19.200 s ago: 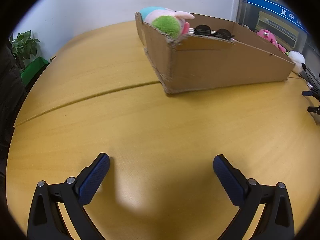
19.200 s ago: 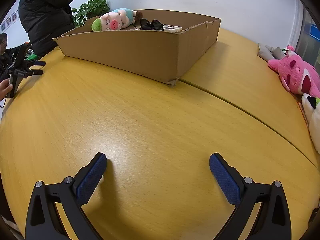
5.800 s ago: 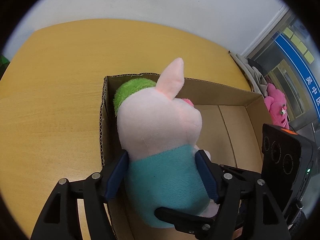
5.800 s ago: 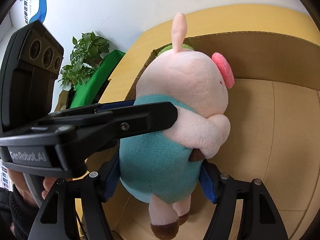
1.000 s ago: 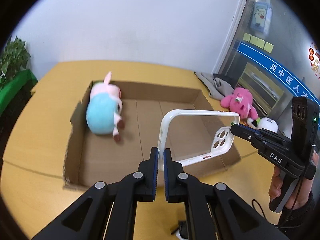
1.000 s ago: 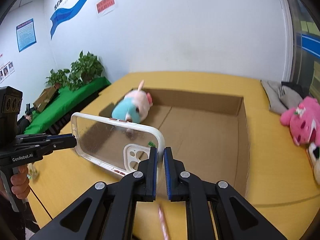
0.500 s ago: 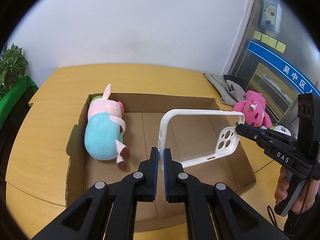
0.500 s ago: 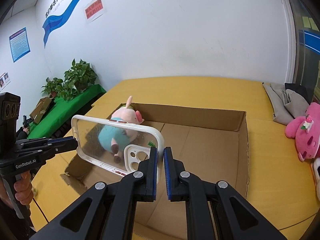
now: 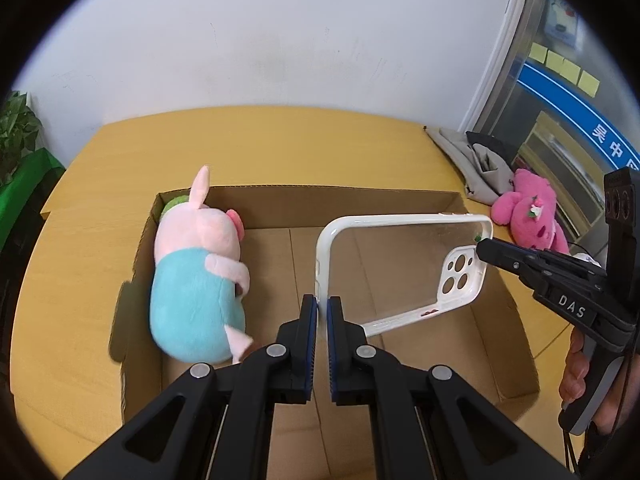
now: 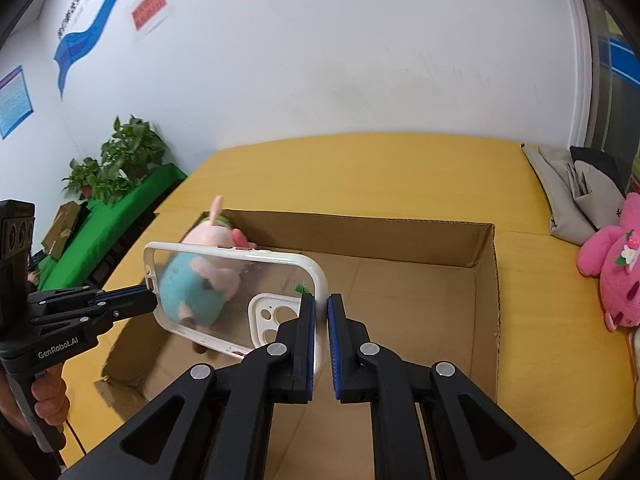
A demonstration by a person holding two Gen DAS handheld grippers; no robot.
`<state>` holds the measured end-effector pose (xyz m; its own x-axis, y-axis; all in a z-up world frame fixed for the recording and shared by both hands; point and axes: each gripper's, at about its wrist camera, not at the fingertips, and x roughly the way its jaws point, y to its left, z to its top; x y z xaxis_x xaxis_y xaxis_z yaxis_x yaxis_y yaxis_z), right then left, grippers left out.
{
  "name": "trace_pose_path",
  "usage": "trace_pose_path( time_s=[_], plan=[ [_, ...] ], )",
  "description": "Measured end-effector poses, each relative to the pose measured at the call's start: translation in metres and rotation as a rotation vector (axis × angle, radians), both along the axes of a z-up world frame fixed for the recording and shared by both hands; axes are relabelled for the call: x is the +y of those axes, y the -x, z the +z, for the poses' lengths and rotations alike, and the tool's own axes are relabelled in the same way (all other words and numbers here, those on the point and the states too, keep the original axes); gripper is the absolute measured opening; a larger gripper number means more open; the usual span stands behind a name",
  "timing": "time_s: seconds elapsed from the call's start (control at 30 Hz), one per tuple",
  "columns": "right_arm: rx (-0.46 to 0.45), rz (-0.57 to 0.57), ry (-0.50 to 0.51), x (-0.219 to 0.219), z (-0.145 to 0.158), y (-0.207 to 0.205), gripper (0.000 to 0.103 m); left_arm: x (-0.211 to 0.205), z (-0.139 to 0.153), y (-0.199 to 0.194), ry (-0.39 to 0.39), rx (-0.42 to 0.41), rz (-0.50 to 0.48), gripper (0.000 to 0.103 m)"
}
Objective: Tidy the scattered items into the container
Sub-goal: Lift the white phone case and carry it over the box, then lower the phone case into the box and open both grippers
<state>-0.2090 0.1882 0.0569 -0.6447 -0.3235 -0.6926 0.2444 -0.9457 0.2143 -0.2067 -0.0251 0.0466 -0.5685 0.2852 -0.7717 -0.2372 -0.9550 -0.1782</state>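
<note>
The left hand-held gripper (image 9: 322, 312) is seen clamped on the white rim at 1 end of a clear phone case (image 9: 400, 272), while the right hand-held gripper (image 10: 321, 312) is closed on the opposite end, beside the camera cut-out. The case is thus held in the air by both tools, above the open cardboard box (image 9: 304, 202). In the left wrist view the right hand-held gripper (image 9: 486, 249) is shown reaching in from the right edge; in the right wrist view the left hand-held gripper (image 10: 151, 299) is shown coming in from the left, gripped by a bare hand (image 10: 46, 396).

A plush pig (image 9: 200, 272) in a teal outfit is pictured lying on the box floor along the left wall, its head toward the far left corner. Through the clear back of the case (image 10: 224, 292) the pig is partly visible in the right wrist view. The box is set on a yellow wooden table (image 10: 360, 168). At the far right of the table a pink plush toy (image 9: 528, 216) and folded grey cloth (image 9: 468, 160) are seen, well apart from the box. Potted plants (image 10: 120, 160) are visible at the far left, against a white wall.
</note>
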Motion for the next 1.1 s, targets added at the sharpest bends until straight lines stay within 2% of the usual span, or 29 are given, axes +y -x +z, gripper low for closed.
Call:
trace_pose_path(
  time_s=[0.27,0.5,0.77,0.93,1.1],
  plan=[
    [-0.085,-0.013,-0.032,0.003,-0.028,0.046,0.007,0.006,-0.024,0.049,0.004,-0.084,0.002,0.004],
    [-0.151,-0.024,-0.037,0.011,-0.052,0.084,0.007,0.018,-0.047,0.085,0.058,-0.144,0.003,0.004],
    [-0.245,-0.044,-0.052,0.018,-0.093,0.129,0.007,0.034,-0.097,0.129,0.125,-0.254,0.051,0.004],
    [-0.273,-0.048,-0.069,0.015,-0.117,0.145,0.007,0.034,-0.123,0.141,0.153,-0.295,0.069,0.004],
    [-0.294,-0.062,-0.071,0.016,-0.133,0.154,0.008,0.037,-0.127,0.145,0.164,-0.287,0.065,0.005]
  ],
)
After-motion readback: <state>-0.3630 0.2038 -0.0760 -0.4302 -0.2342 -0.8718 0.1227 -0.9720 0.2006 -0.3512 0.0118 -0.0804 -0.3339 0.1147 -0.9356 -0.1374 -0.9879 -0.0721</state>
